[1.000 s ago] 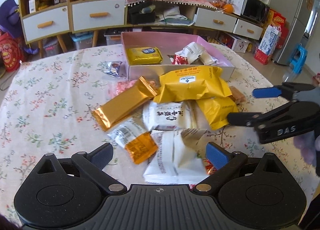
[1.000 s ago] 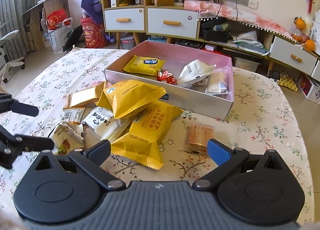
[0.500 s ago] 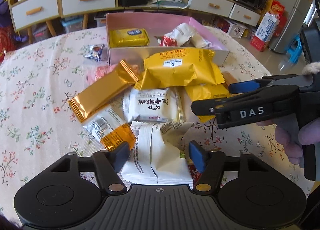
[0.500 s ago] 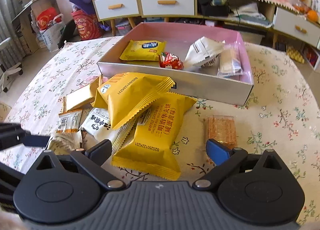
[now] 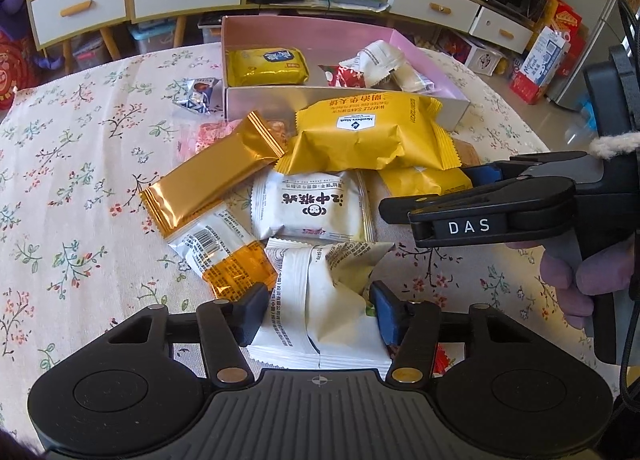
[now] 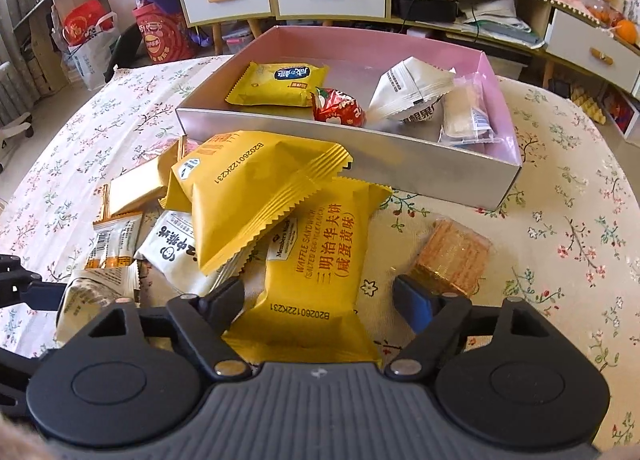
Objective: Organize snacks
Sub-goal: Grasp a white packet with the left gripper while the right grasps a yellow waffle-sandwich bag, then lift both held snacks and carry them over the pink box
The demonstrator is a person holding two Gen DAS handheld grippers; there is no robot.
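A heap of snack packets lies on a floral tablecloth [image 5: 72, 187] in front of a pink box [image 6: 452, 175] that already holds a yellow pack [image 6: 278, 83], a red-wrapped sweet [image 6: 340, 109], a white pouch [image 6: 412, 89] and a clear-wrapped biscuit [image 6: 464, 115]. Only the left wrist view shows the long gold bar [image 5: 212, 175] in full, a small blue-and-silver sweet [image 5: 196, 97] lying apart beside the box's left wall, and the right gripper [image 5: 432, 195] seen side-on at the heap's right edge — from there its two fingers appear stacked. Only the right wrist view shows the clear-wrapped wafer block [image 6: 452, 258] lying alone on the cloth between the heap and the box's near wall, with bare cloth to its right. The left gripper [image 5: 316, 310] has its fingers narrowed around a white packet [image 5: 320, 300], the pads at or very near its sides; whether they press it cannot be told. The right gripper's own view shows it spread wide over a yellow waffle-sandwich pack [image 6: 316, 272] — the pack lies between the fingers, touching neither, while a second yellow pack [image 6: 256, 191] overlaps its top left corner.
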